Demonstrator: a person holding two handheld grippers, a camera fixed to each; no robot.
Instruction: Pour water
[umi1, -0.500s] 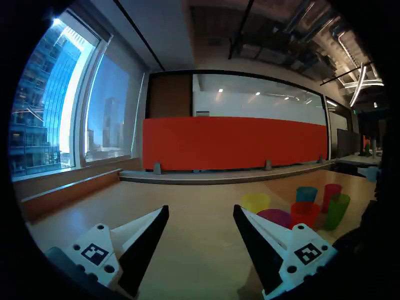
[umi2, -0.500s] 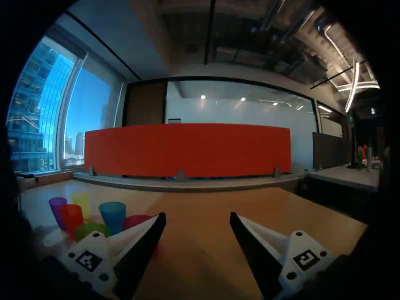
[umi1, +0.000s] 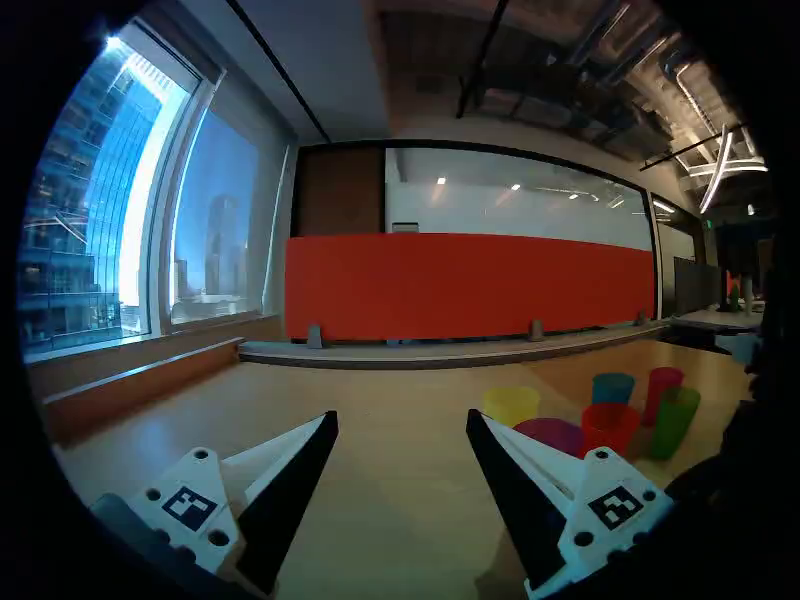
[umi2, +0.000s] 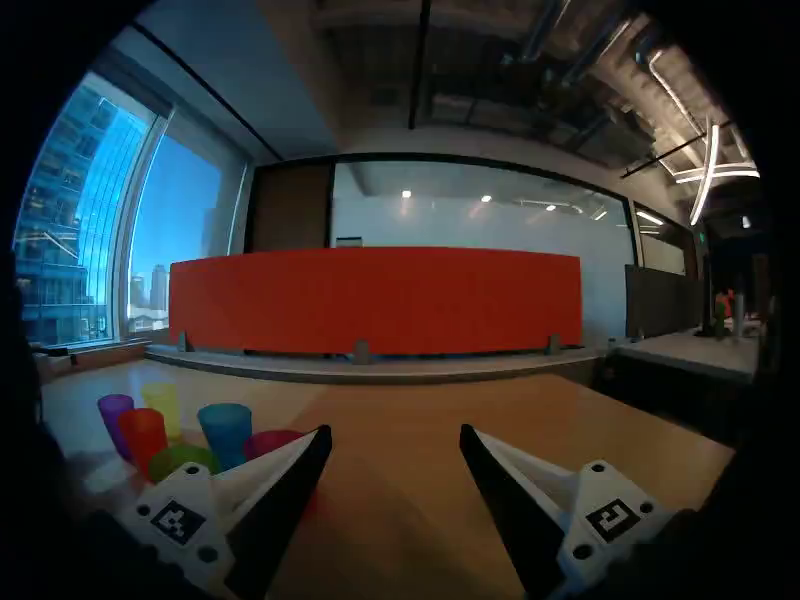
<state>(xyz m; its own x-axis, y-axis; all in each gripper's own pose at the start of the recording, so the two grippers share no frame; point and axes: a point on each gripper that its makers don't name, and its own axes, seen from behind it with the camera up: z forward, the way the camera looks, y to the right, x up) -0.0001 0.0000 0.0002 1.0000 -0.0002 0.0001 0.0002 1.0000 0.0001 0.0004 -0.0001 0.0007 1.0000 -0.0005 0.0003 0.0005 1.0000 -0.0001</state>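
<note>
Translucent coloured plastic cups cluster on the pale wooden desk; my left tongs hover spread wide and empty to the cups' left, my right tongs likewise to their right.

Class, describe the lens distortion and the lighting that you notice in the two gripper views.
Left gripper view: the tall glass window is the brightest area and bows outward; the translucent coloured plastic cups sit in dimmer light on the wooden table. Right gripper view: the long red partition panel arches along its top edge.
</note>
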